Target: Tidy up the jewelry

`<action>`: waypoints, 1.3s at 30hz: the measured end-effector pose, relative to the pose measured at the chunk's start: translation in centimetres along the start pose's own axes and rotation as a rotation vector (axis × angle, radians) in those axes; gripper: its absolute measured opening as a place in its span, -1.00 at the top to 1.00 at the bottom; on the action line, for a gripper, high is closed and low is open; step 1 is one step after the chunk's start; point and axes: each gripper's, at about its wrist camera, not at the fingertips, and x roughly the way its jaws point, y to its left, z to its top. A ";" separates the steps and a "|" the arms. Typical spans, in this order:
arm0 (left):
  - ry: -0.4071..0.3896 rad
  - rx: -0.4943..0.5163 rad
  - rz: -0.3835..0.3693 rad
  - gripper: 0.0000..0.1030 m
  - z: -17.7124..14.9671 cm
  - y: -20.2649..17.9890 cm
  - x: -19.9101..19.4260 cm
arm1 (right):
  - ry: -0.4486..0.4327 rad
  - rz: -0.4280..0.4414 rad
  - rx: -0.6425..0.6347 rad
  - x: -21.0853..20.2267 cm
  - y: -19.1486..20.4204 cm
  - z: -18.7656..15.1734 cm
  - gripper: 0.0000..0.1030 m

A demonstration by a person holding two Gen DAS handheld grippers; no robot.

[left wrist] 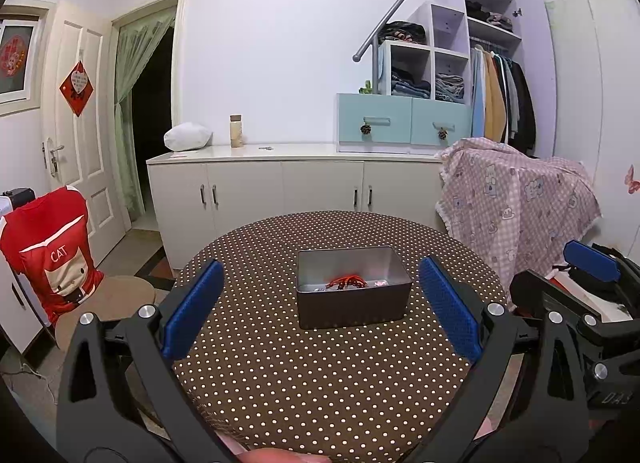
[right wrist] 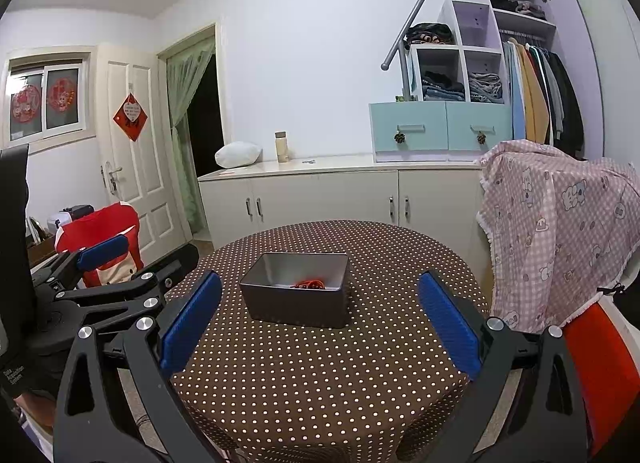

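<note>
While both claws hang back from the tabletop (left wrist: 320, 383), I note the left claw (left wrist: 320, 303) spread wide and empty, the right claw (right wrist: 318, 319) likewise. The metal tin (left wrist: 354, 287) sits mid-table, red-corded jewelry (left wrist: 346, 282) inside, near its front wall. Nothing loose shows on the cloth. Recommendation: descend vertically, pinch the cord only, avoid tin walls.
</note>
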 end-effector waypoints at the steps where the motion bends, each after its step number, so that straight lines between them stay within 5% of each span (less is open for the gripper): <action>1: 0.000 0.000 0.000 -0.86 0.0 -0.2 -0.1 | 0.001 0.000 0.001 0.1 -0.1 0.0 -0.84; 39: 0.001 0.004 -0.003 -0.86 0.0 -0.4 0.0 | 0.010 0.000 0.013 0.1 -0.2 -0.2 -0.84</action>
